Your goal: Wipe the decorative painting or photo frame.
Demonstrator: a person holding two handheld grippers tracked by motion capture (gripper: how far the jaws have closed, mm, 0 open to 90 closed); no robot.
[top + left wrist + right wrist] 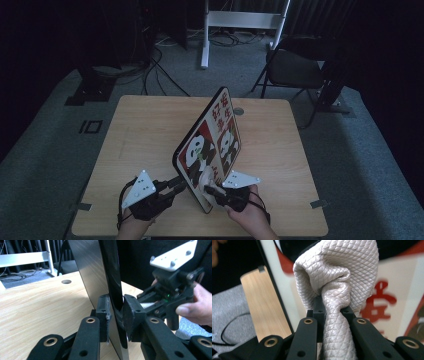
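Tray [210, 150] stands on edge, lower centre of the high view, picture side facing right, lower corner near the surface [150, 130] front edge. Left claw [176, 183] is clamped narrow on the tray's rim, likely to prop it upright and steady for wiping. Right claw [209, 189] pinches a bunched pale cloth [337, 287], pressed against the printed face low down; that grip gives a firm wad for rubbing.

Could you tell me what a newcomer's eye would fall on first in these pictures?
The panda tray, propped steeply on edge near the table's front, stands out. The left claw is clamped on its rim. The right claw pinches a bunched pale cloth against the tray's printed face.
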